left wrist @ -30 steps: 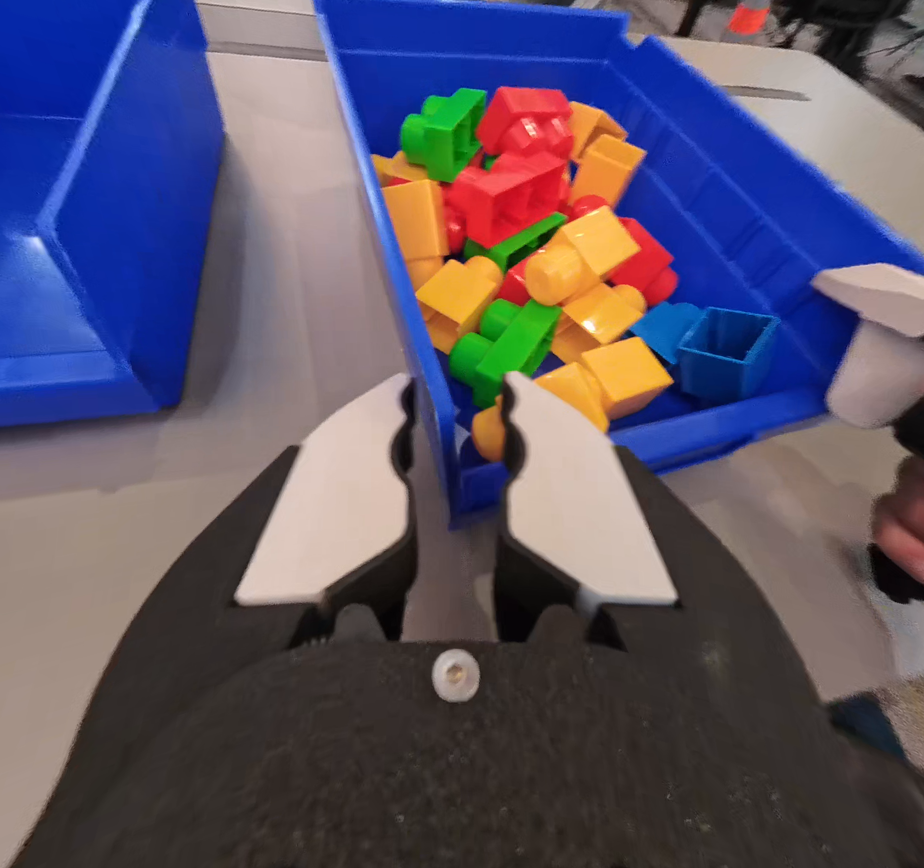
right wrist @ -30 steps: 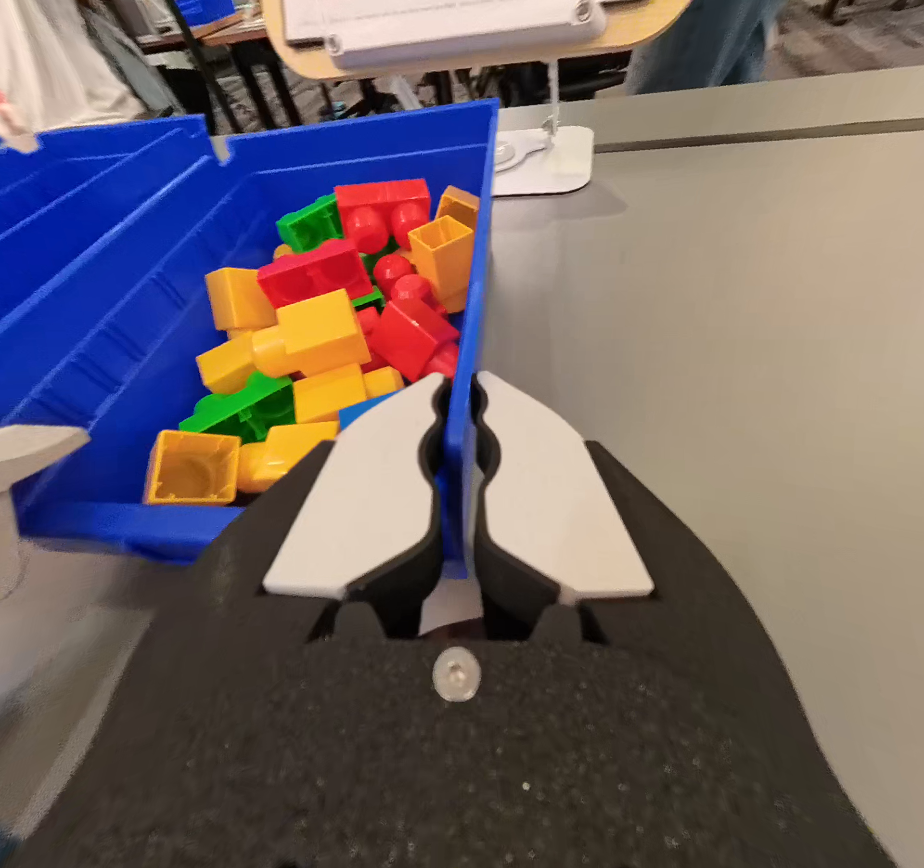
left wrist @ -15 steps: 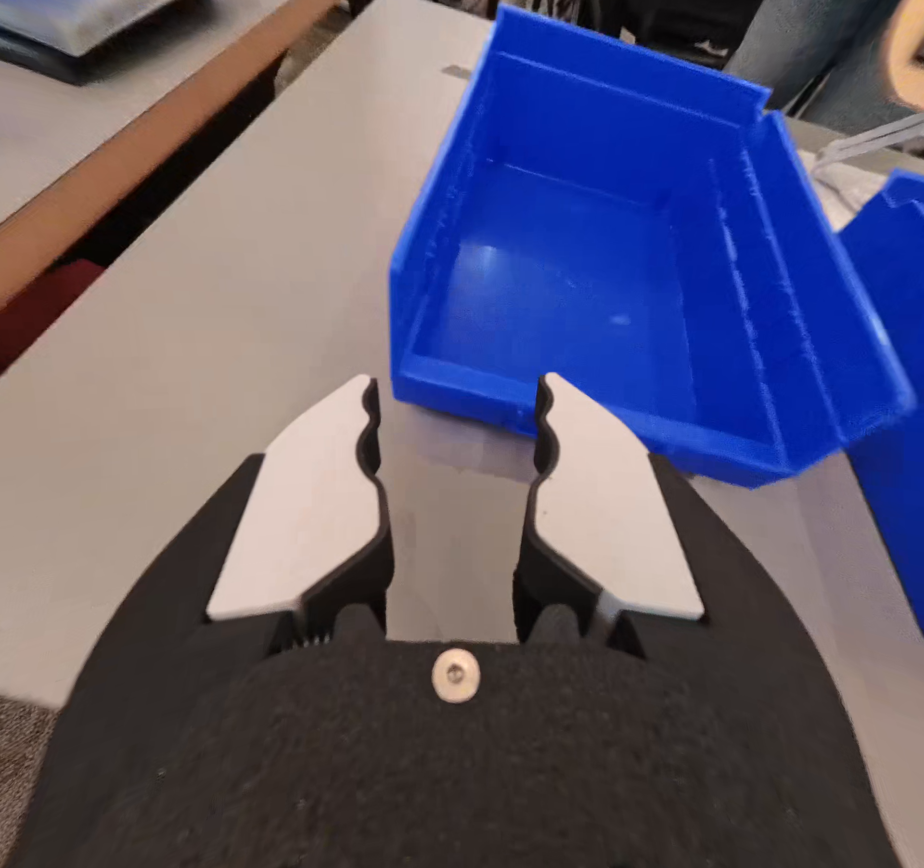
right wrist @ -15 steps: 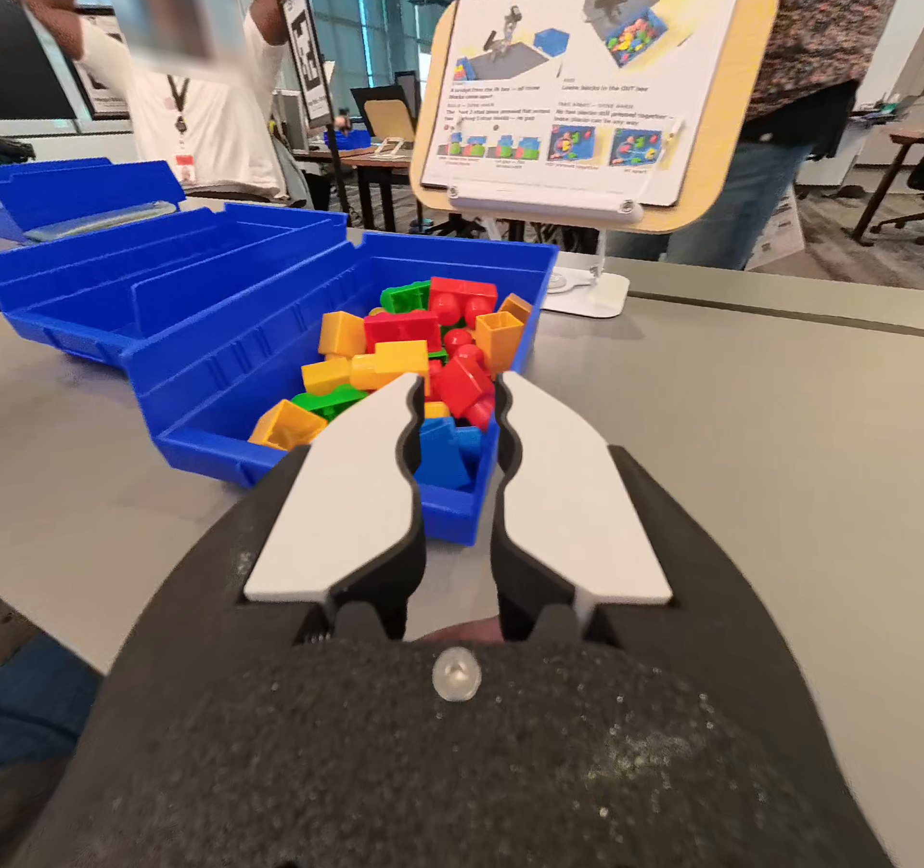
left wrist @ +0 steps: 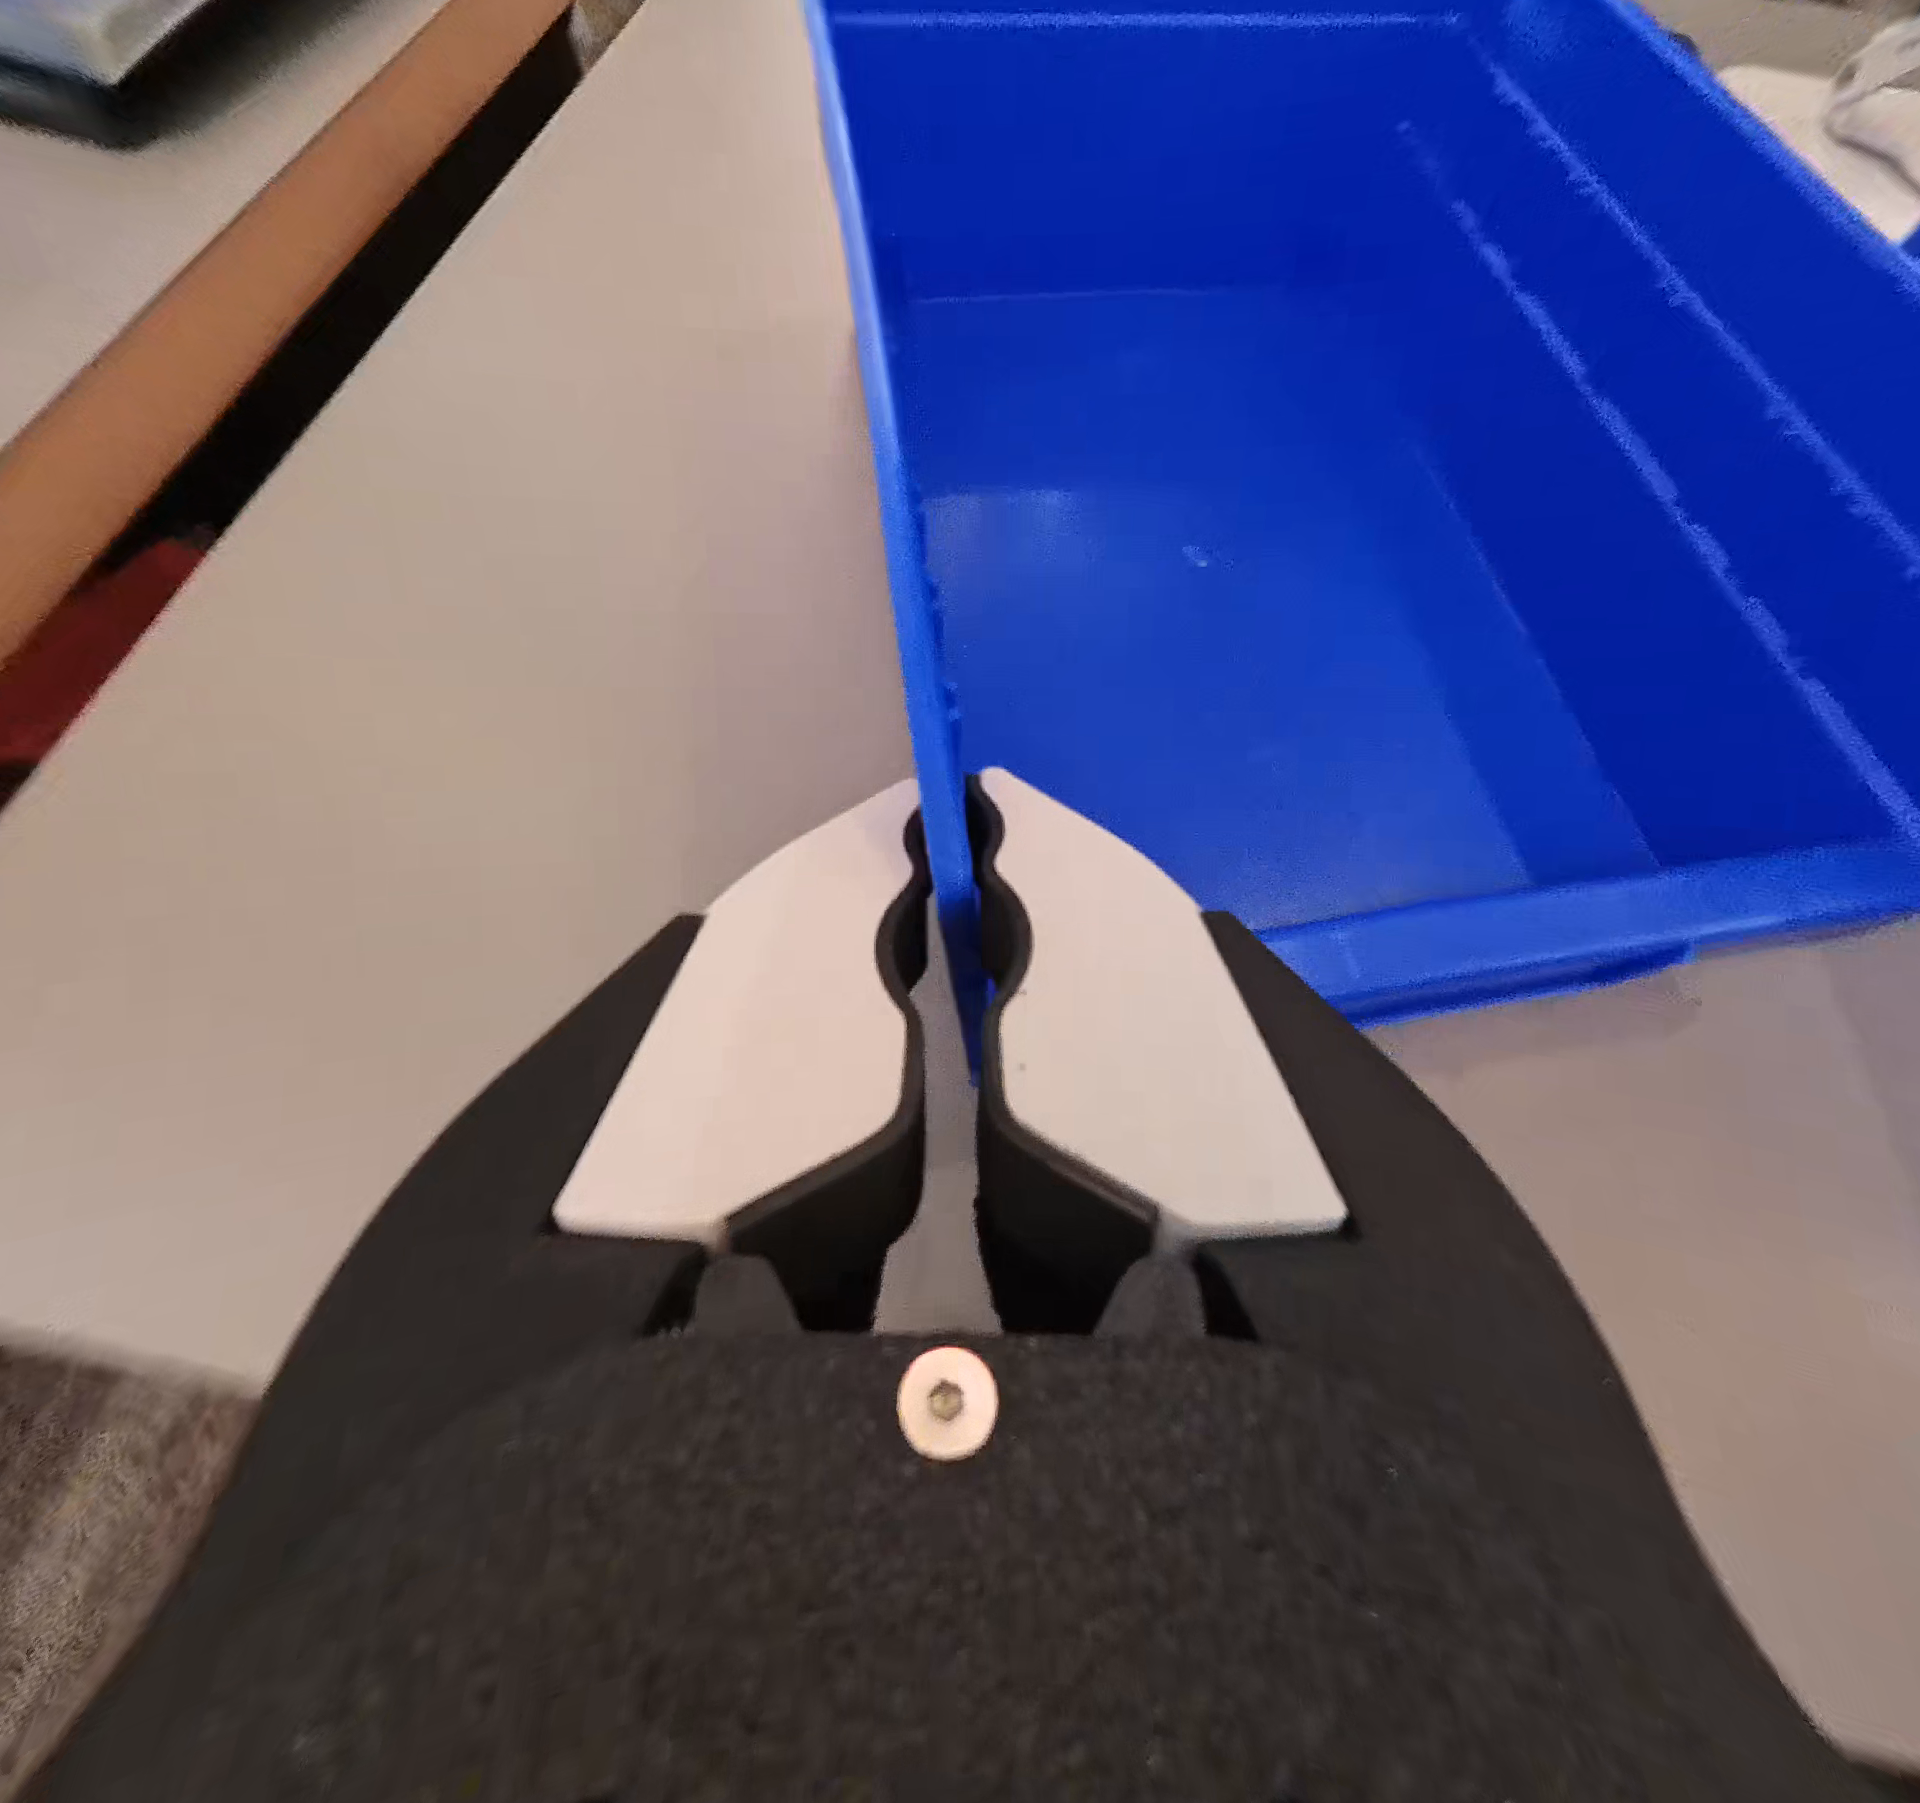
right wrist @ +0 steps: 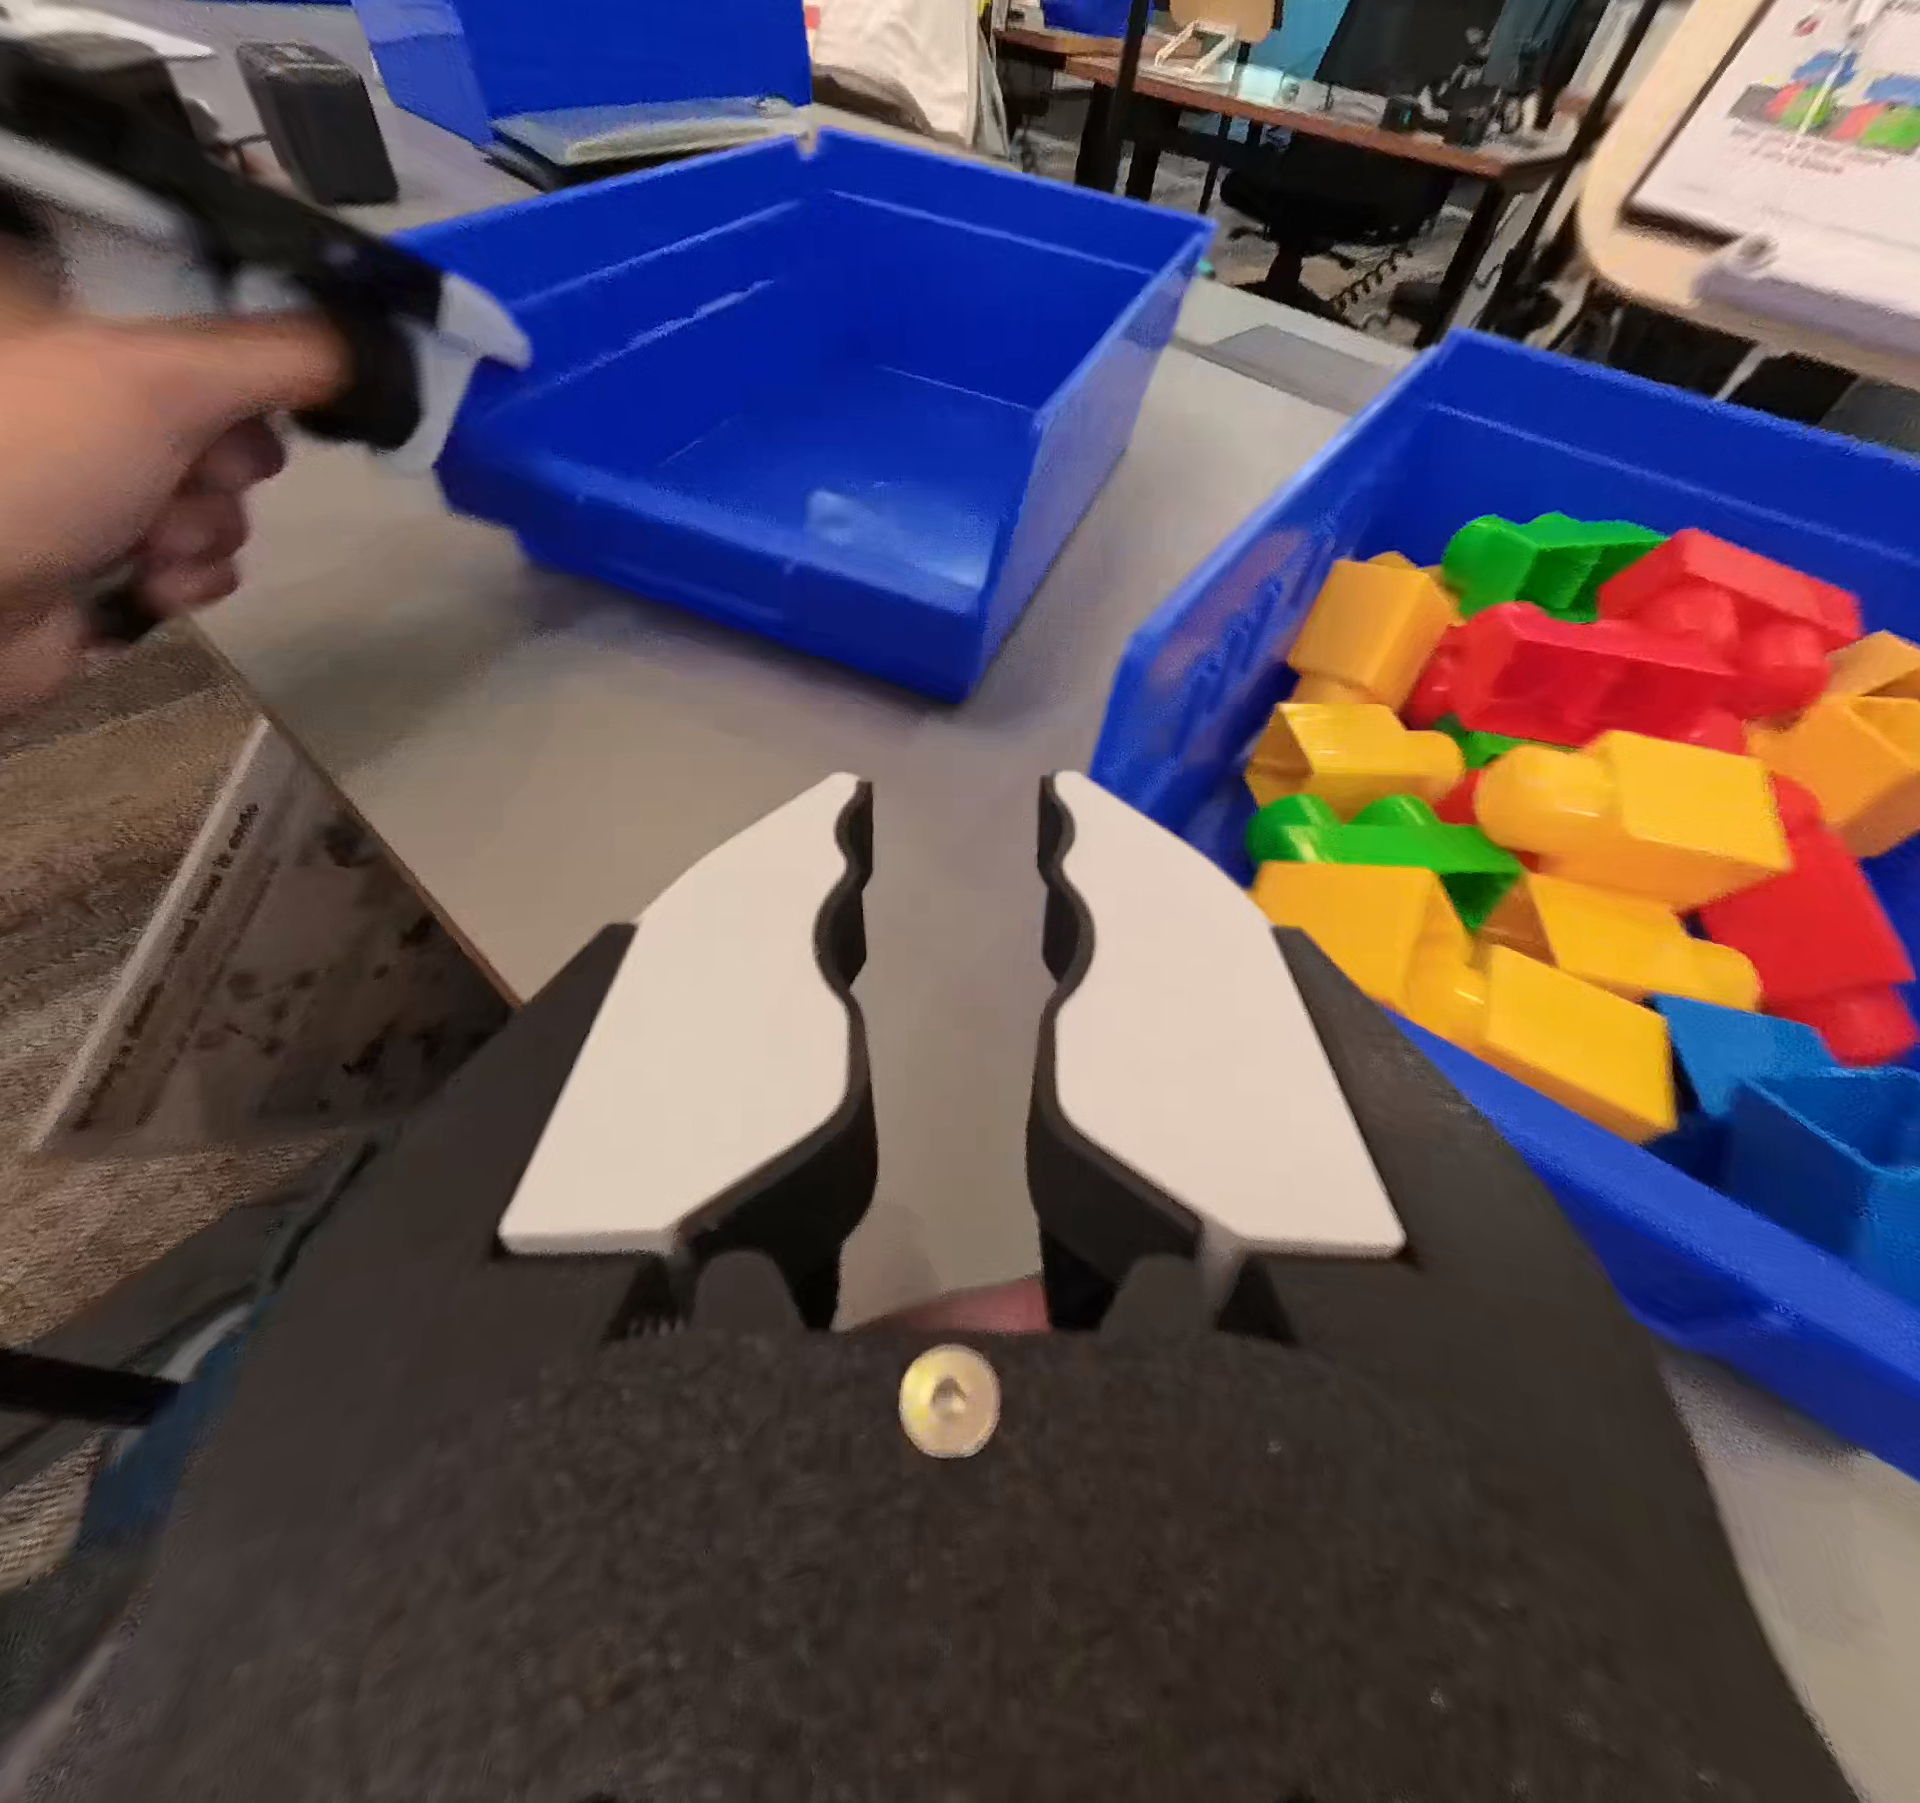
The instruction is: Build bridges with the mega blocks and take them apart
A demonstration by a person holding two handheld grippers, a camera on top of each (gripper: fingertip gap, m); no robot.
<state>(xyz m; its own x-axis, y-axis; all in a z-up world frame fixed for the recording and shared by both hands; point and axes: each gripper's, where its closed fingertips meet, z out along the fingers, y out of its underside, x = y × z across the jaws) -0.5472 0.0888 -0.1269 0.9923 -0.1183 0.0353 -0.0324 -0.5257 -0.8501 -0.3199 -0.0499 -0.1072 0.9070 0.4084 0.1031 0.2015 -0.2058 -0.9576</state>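
On table: left gripper, off the block bin a second ago, now clamped on empty bin wall; right gripper released, fingers apart. Setup; building unstarted.

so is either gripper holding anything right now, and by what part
The left gripper is shut on the empty blue bin, pinching its left side wall near the front corner. The right gripper is open and holds nothing.
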